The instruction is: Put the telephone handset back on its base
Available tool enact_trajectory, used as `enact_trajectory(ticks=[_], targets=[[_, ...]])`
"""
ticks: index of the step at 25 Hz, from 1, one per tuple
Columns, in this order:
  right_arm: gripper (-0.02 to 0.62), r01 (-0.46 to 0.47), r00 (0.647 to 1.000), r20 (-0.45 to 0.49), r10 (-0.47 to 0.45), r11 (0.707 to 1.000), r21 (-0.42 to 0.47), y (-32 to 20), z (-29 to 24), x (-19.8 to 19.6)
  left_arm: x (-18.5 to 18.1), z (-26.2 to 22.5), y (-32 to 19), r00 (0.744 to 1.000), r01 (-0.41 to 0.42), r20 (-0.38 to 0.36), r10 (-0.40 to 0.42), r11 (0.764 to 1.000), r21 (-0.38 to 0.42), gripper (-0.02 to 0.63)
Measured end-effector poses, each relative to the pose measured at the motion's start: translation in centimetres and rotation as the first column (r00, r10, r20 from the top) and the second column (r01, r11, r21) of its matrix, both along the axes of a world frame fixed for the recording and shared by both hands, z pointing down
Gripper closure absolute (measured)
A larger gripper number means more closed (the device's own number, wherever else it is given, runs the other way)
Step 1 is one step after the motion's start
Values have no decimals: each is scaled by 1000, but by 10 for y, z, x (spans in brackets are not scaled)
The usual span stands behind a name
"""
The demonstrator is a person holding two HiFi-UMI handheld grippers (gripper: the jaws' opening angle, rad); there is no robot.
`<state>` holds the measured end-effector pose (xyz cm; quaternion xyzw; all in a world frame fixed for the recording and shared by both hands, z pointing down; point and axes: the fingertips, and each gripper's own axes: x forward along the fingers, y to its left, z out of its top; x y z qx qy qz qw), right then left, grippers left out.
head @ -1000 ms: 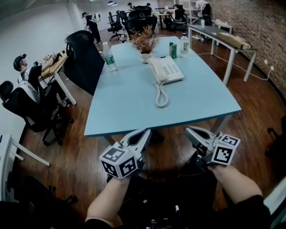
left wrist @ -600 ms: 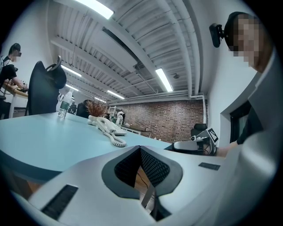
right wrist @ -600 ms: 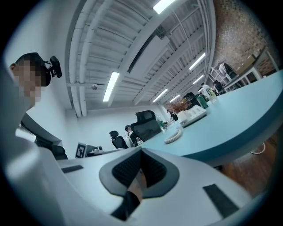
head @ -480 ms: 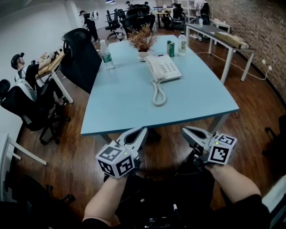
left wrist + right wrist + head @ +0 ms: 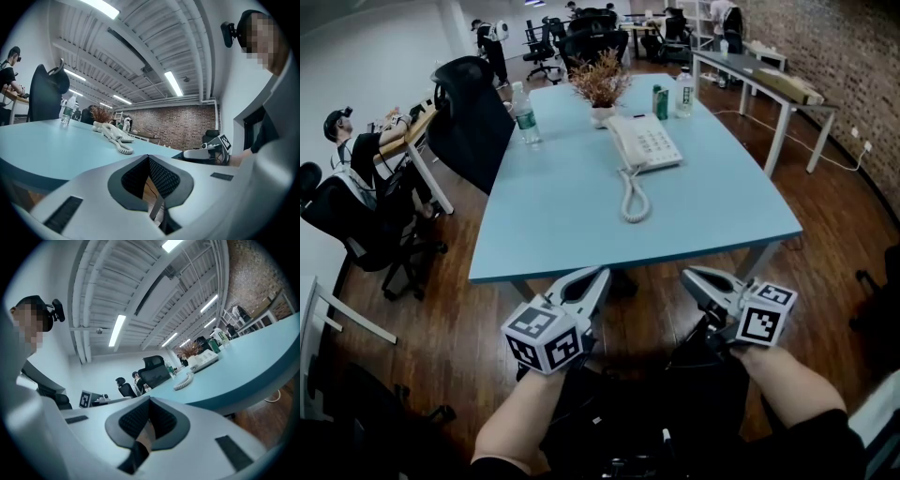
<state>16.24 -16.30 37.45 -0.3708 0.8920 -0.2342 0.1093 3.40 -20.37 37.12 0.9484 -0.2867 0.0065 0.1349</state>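
Note:
The white telephone (image 5: 647, 143) sits on the far half of the light blue table (image 5: 562, 225). Its handset (image 5: 622, 145) lies along the left side of the base, and the coiled cord (image 5: 633, 200) loops toward me. Both grippers hang well short of the phone, below the table's near edge and over the wooden floor. My left gripper (image 5: 592, 279) is shut with nothing in it. My right gripper (image 5: 694, 277) is also shut and empty. The left gripper view shows the phone (image 5: 111, 133) far off across the tabletop. It is just as distant in the right gripper view (image 5: 204, 362).
A potted dry plant (image 5: 600, 89), a water bottle (image 5: 523, 114), a green can (image 5: 659, 101) and another bottle (image 5: 683, 94) stand at the table's far end. A black office chair (image 5: 473, 117) is at the left side. A seated person (image 5: 352, 141) is further left. Another desk (image 5: 769, 80) stands by the brick wall.
The head view has shifted slightly, so the table sits a little higher and further left. Both grippers remain shut and almost still in front of the table.

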Motion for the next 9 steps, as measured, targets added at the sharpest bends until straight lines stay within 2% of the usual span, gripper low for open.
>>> enact_trajectory(ticks=[9], targets=[[589,9,1000,-1,-9,1000,-17,1,6,-2,1,-1,3,1000,-7,1,7,1000,4,607]])
